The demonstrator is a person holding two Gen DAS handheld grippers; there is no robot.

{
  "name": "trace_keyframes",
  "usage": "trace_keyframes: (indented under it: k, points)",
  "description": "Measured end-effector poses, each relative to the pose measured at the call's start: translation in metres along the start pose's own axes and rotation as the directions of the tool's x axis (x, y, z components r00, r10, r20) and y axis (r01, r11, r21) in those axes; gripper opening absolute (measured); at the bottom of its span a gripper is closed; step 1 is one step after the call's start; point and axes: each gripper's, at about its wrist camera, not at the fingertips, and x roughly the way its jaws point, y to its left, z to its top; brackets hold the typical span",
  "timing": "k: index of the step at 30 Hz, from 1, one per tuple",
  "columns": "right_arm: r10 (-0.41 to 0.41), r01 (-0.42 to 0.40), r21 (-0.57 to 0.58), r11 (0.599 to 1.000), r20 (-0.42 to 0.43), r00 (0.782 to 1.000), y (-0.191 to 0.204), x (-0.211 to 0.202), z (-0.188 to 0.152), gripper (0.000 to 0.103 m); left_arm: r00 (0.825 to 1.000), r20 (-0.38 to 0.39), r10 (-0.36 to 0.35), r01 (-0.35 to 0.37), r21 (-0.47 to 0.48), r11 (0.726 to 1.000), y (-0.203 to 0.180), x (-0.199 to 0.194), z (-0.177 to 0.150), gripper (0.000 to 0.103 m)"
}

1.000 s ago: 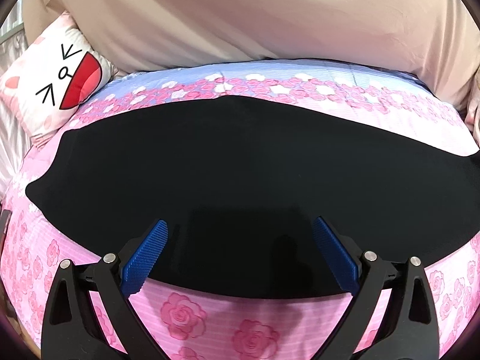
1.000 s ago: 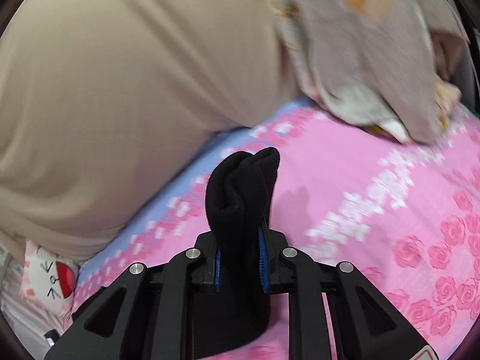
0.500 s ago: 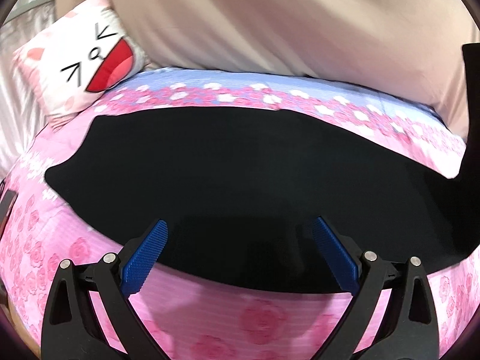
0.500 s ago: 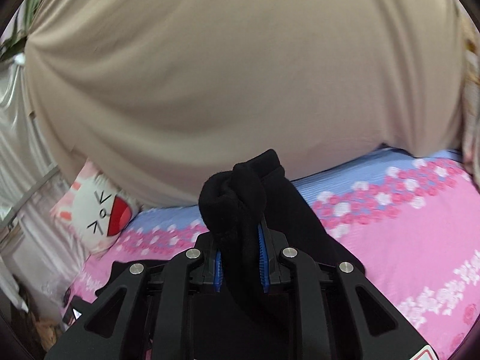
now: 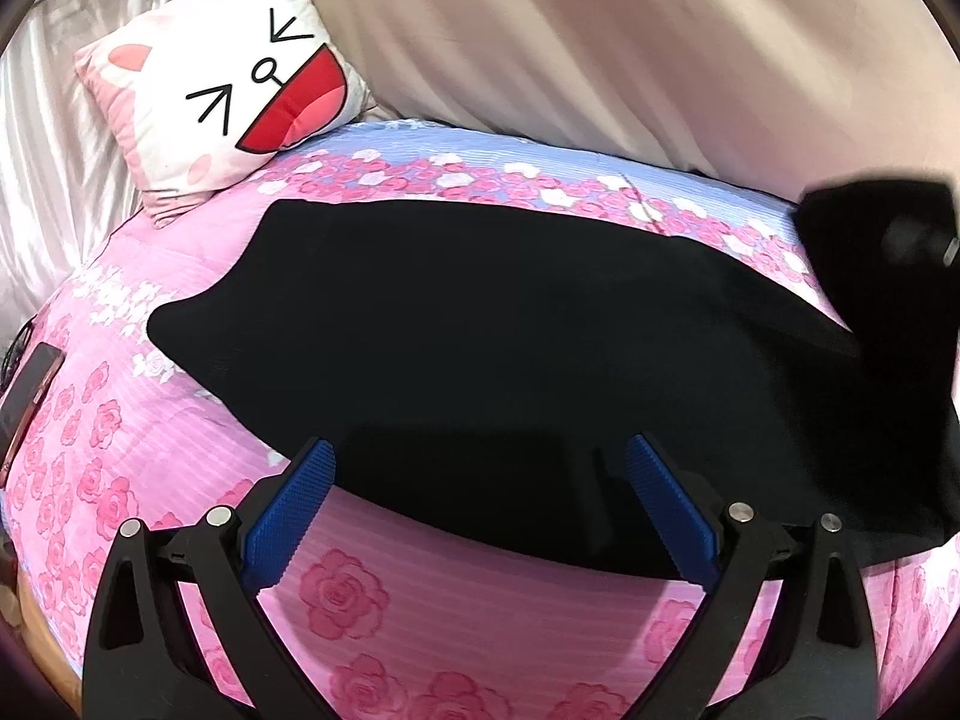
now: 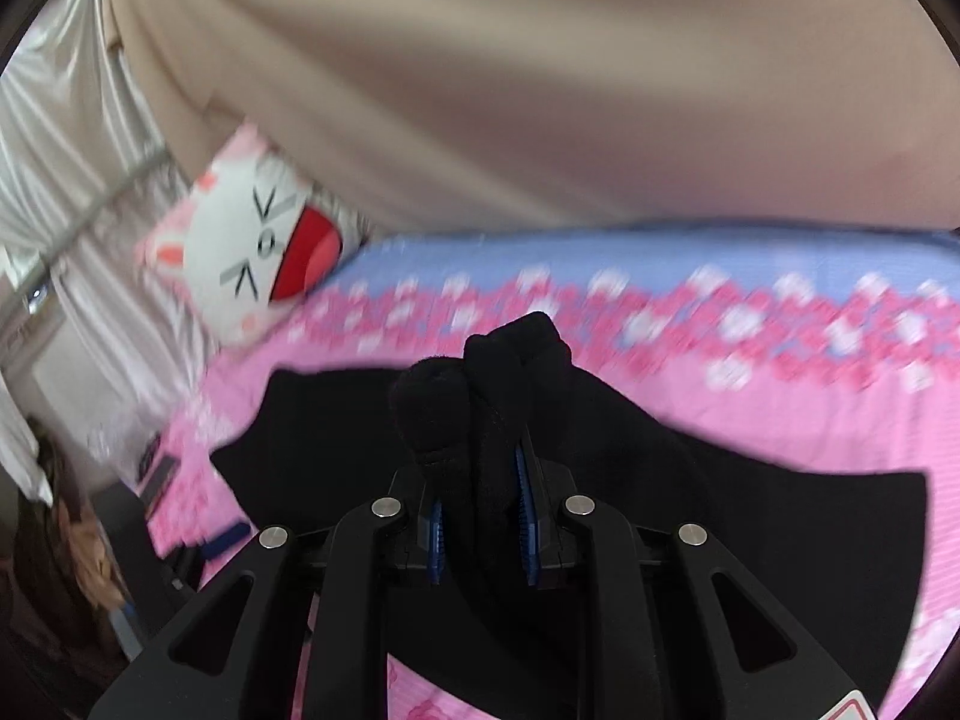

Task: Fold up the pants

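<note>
Curtain fabric [image 5: 600, 48], beige and draped, is filling the upper half of both views behind the bed. Bedspread [image 5: 456, 606], pink with printed roses and a pale blue band toward 12 o'clock, is covering the bed and carrying everything else. Black pants [image 5: 480, 330] are lying flat across the middle of the bedspread in the left wrist view, one pointed end reaching toward 9 o'clock and the other end rising off the surface at 3 o'clock, where the cloth is lifting toward a blurred dark shape. Cartoon-face pillow [image 5: 234, 84], white and pink with a red open mouth, is leaning at 10 o'clock against the curtain, apart from the pants. Left gripper [image 5: 480, 510] is hovering at 6 o'clock over the near hem of the pants, its blue pads [image 5: 288, 516] spread wide with nothing between them. Right gripper [image 6: 480, 516] is pinching a bunched fold of the pants [image 6: 474, 396], which is bulging above its pressed-together blue pads [image 6: 523, 516]. Dark flat device [image 5: 27, 390], possibly a phone, is lying at 9 o'clock on the bedspread edge.
</note>
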Motion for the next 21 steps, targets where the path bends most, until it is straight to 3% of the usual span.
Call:
trace_keyframes:
  k: [5,10,13,15,19,21]
  points:
    - [-0.012,0.007,-0.039,0.999,-0.125,0.992,0.017,0.051,-0.031,0.017,1.000,-0.010,0.014,-0.014,-0.027,1.000,0.012,0.005,0.001,0.096]
    - [-0.044,0.032,-0.068,0.997,-0.185,0.982,0.022,0.076,-0.054,0.020,1.000,-0.020,0.019,-0.020,-0.045,0.999,0.019,0.008,0.000,0.096]
    - [-0.055,0.034,-0.111,0.993,-0.184,0.981,0.027,0.078,-0.060,0.034,1.000,-0.022,0.013,-0.014,-0.046,0.999,0.020,0.009,0.002,0.096]
    - [-0.020,-0.010,-0.151,0.988,-0.194,0.981,0.037,0.072,-0.064,0.059,1.000,-0.022,0.004,-0.004,-0.038,0.999,0.019,0.009,0.004,0.096]
    - [0.106,-0.126,-0.113,0.986,-0.174,0.979,0.046,0.035,-0.067,0.059,0.999,-0.007,-0.038,0.037,-0.036,0.999,0.021,0.001,0.011,0.096]
    - [0.089,-0.105,-0.099,0.990,-0.147,0.985,0.039,0.020,-0.064,0.059,0.999,0.001,-0.043,0.043,-0.032,0.999,0.019,0.000,0.014,0.096]
